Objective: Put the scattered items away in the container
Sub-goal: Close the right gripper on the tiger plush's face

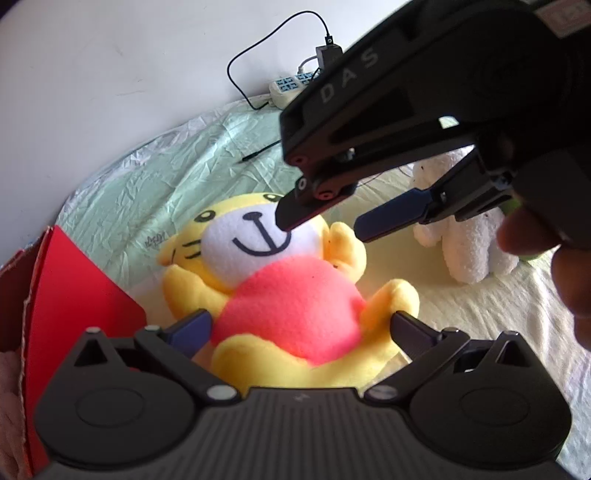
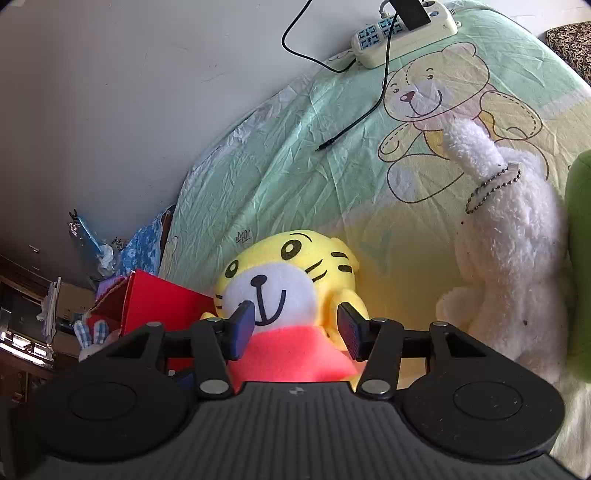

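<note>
A yellow tiger plush [image 1: 280, 291] in a pink shirt lies face up on the bed, also seen in the right wrist view [image 2: 291, 273]. My left gripper [image 1: 301, 328] is open, its fingers wide on either side of the plush's pink belly. My right gripper [image 1: 332, 221] reaches in from the upper right over the plush's face. It is open too, its fingers [image 2: 242, 330] straddling the chin and neck, with the gripper's midpoint [image 2: 295, 332] over the pink shirt. The red box [image 1: 74, 295] stands just left of the plush, with its open flaps showing [image 2: 159, 299].
A white plush [image 2: 509, 258] lies to the right of the tiger [image 1: 469, 240], with something green [image 2: 580, 258] beyond it. A power strip [image 2: 402, 33] and a black cable [image 2: 354, 122] rest near the wall. A person's hand [image 1: 569, 277] holds the right gripper.
</note>
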Tool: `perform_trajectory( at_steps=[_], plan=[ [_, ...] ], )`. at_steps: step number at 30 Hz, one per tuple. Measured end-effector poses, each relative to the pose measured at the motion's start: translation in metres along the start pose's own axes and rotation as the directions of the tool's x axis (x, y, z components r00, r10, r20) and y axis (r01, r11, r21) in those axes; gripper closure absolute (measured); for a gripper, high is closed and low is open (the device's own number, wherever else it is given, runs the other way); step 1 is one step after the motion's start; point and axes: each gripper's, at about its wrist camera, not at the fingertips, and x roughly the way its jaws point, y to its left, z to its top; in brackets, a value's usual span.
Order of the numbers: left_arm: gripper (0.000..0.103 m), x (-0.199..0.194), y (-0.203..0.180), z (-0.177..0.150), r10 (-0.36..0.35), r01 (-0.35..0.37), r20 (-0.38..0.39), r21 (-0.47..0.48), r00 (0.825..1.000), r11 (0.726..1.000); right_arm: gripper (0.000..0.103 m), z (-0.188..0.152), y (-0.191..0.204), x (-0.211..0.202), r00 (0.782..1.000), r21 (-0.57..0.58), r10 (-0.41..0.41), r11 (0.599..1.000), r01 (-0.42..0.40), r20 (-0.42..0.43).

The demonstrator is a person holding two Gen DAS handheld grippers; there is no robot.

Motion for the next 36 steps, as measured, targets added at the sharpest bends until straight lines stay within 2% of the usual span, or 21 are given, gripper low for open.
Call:
perform_trajectory(
  at_steps=[2,7,13,15,17,21,24,25,27,29,30,32,33,35,36],
  plan=[
    [0.000,0.001,0.005,-0.003,-0.024,0.024,0.007,-0.021,1.000,0.999,0.039,0.002,-0.001,0.009,1.000,-0.014,-0.012,1.000,0.012,-0.015],
    [0.000,0.014,0.025,-0.004,-0.080,0.080,0.009,-0.117,0.997,0.990,0.028,0.004,-0.002,0.032,0.998,-0.048,-0.032,0.998,0.029,-0.059],
    [0.002,0.024,0.019,-0.005,-0.047,0.050,0.028,-0.086,0.998,0.995,0.025,0.007,-0.006,0.050,0.995,-0.038,0.011,0.999,-0.015,-0.095],
    [0.002,0.026,0.015,-0.004,-0.035,0.038,0.038,-0.075,0.999,0.996,0.026,0.008,-0.015,0.056,0.991,0.007,0.052,0.999,-0.052,-0.123],
    [0.003,0.025,0.013,-0.002,-0.040,0.043,0.043,-0.071,0.998,0.997,0.032,0.009,-0.027,0.061,0.983,0.076,0.111,0.992,-0.101,-0.145],
    [0.003,0.015,0.006,-0.001,-0.053,0.057,0.061,-0.052,0.997,0.997,0.045,0.005,-0.031,0.050,0.980,0.098,0.132,0.988,-0.118,-0.150],
    [0.012,0.004,0.000,-0.002,-0.078,0.081,0.078,-0.036,0.994,0.996,0.054,0.002,-0.033,0.041,0.977,0.115,0.148,0.985,-0.131,-0.152],
    [0.021,-0.001,-0.002,-0.001,-0.089,0.092,0.084,-0.027,0.993,0.995,0.058,0.001,-0.034,0.038,0.977,0.119,0.152,0.984,-0.135,-0.152],
    [0.022,-0.007,-0.006,-0.001,-0.105,0.106,0.089,-0.009,0.991,0.994,0.063,-0.002,-0.033,0.029,0.981,0.103,0.136,0.987,-0.122,-0.136],
    [0.022,-0.011,-0.005,-0.002,-0.116,0.118,0.091,-0.008,0.989,0.993,0.074,-0.005,-0.035,0.021,0.985,0.101,0.120,0.989,-0.108,-0.121],
    [0.022,-0.013,-0.003,-0.003,-0.122,0.124,0.092,-0.016,0.988,0.992,0.074,-0.006,-0.036,0.017,0.987,0.105,0.112,0.989,-0.100,-0.114],
    [0.015,-0.015,0.006,-0.004,-0.130,0.136,0.094,-0.058,0.987,0.989,0.080,-0.009,-0.037,0.011,0.991,0.091,0.086,0.993,-0.077,-0.098],
    [0.012,-0.015,0.011,-0.005,-0.134,0.141,0.095,-0.079,0.986,0.987,0.080,-0.010,-0.037,0.008,0.993,0.076,0.072,0.995,-0.065,-0.089],
    [0.003,-0.017,0.020,-0.006,-0.141,0.152,0.097,-0.120,0.985,0.981,0.075,-0.012,-0.033,0.005,0.995,0.045,0.072,0.997,-0.070,-0.068],
    [0.002,-0.018,0.024,-0.007,-0.145,0.158,0.099,-0.141,0.985,0.977,0.073,-0.011,-0.031,0.004,0.995,0.041,0.077,0.996,-0.074,-0.057]
  ],
)
